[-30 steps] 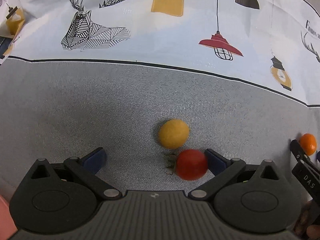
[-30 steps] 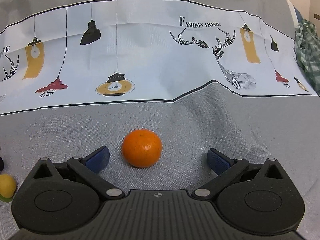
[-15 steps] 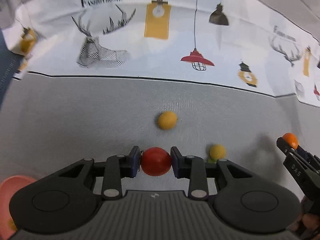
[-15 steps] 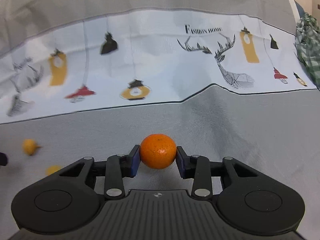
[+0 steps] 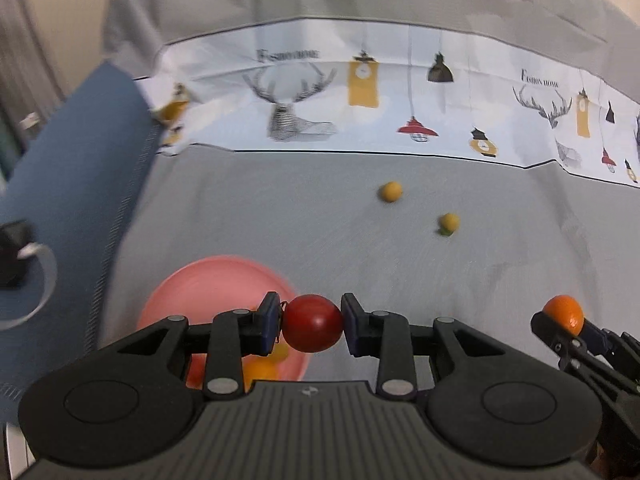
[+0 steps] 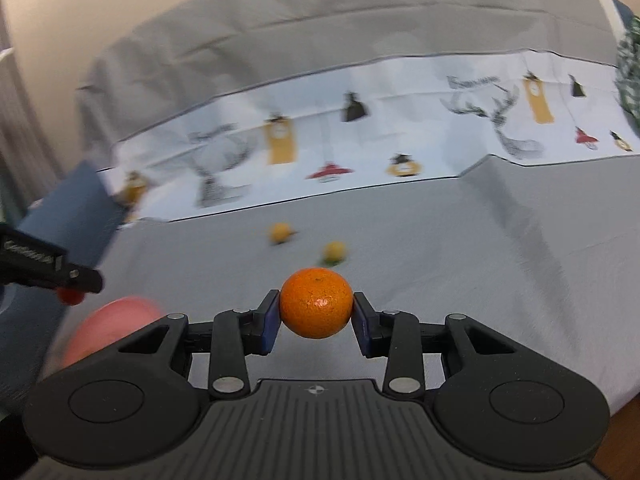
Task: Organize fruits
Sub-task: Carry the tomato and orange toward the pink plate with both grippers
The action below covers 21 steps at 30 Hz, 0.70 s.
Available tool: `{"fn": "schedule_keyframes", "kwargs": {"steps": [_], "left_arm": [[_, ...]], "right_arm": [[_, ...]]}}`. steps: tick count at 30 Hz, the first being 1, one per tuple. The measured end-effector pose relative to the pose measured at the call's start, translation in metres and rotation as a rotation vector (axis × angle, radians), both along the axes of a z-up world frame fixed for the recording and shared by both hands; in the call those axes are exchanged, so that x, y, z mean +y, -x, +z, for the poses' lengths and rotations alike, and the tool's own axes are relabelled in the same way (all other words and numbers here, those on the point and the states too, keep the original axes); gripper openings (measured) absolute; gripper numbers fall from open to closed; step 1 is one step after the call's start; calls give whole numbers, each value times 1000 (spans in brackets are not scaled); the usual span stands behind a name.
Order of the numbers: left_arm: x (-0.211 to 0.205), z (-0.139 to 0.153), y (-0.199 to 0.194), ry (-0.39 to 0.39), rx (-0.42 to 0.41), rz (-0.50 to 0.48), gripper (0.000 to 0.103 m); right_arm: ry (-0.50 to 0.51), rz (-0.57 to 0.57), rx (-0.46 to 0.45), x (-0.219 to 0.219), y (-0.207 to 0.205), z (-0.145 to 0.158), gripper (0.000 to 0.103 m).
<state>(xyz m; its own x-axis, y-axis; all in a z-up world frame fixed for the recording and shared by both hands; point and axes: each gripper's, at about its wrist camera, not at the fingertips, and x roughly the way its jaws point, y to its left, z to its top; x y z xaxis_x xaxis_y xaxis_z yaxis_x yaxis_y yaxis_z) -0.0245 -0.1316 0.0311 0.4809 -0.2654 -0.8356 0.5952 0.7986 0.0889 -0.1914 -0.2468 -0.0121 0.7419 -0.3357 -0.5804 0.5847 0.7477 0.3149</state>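
The left tool (image 5: 312, 324) is clamped on a red tomato (image 5: 313, 323), held above the 3 o'clock rim of a pink plate (image 5: 208, 284) that already holds fruit. The right tool (image 6: 316, 316) grips an orange (image 6: 316, 303). Two yellow fruits (image 5: 390, 191) lie at 1 o'clock on the grey table (image 5: 280, 208).
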Motion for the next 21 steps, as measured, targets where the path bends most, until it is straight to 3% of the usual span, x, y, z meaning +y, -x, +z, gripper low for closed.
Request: {"fn": "schedule_keyframes", "kwargs": {"steps": [7, 14, 21], "left_arm": [[95, 24, 39, -12, -32, 97, 37], [160, 38, 65, 22, -82, 156, 37], [194, 42, 91, 65, -90, 174, 37]], "right_arm": [[-24, 173, -66, 85, 19, 38, 39], [155, 302, -94, 155, 34, 73, 39], [210, 358, -102, 192, 51, 90, 39]]}}
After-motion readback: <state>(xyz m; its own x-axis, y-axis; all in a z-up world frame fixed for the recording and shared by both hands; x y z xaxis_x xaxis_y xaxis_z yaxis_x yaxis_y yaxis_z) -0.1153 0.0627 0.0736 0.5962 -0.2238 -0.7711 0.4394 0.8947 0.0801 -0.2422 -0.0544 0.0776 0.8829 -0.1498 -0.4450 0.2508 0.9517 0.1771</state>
